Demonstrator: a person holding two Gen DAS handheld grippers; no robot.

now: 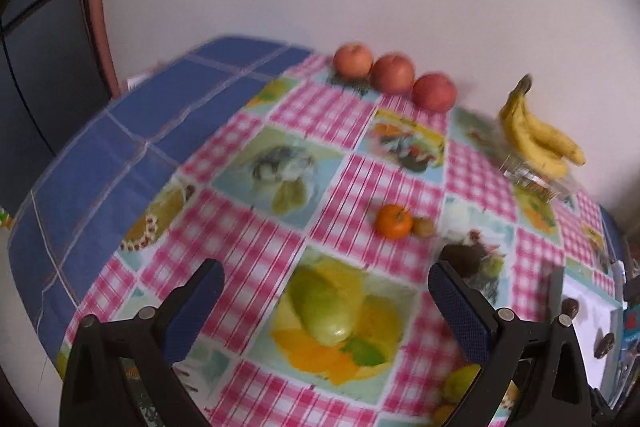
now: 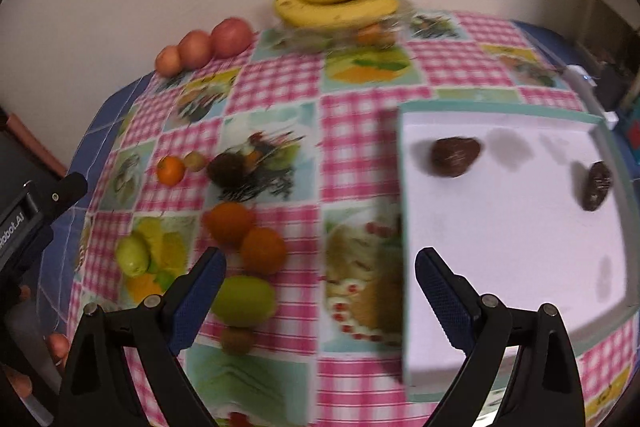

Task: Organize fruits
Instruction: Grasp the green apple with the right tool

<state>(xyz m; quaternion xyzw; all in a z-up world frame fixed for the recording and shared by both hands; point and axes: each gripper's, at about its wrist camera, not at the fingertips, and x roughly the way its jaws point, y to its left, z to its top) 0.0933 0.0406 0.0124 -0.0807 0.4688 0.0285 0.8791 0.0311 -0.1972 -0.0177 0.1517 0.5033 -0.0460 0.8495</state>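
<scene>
Bananas (image 2: 344, 1) in clear tray (image 2: 316, 37); two dark fruits (image 2: 455, 157) on white tray (image 2: 520, 247).

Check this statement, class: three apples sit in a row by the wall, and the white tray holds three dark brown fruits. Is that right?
Not quite. The three apples do sit in a row by the wall, but the white tray holds two dark brown fruits, not three, as the right wrist view shows.

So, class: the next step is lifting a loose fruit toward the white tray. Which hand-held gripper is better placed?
Probably the right hand-held gripper: open, with the green fruit beside its fingers and the white tray just ahead. The left hand-held gripper sits further from the tray.
</scene>
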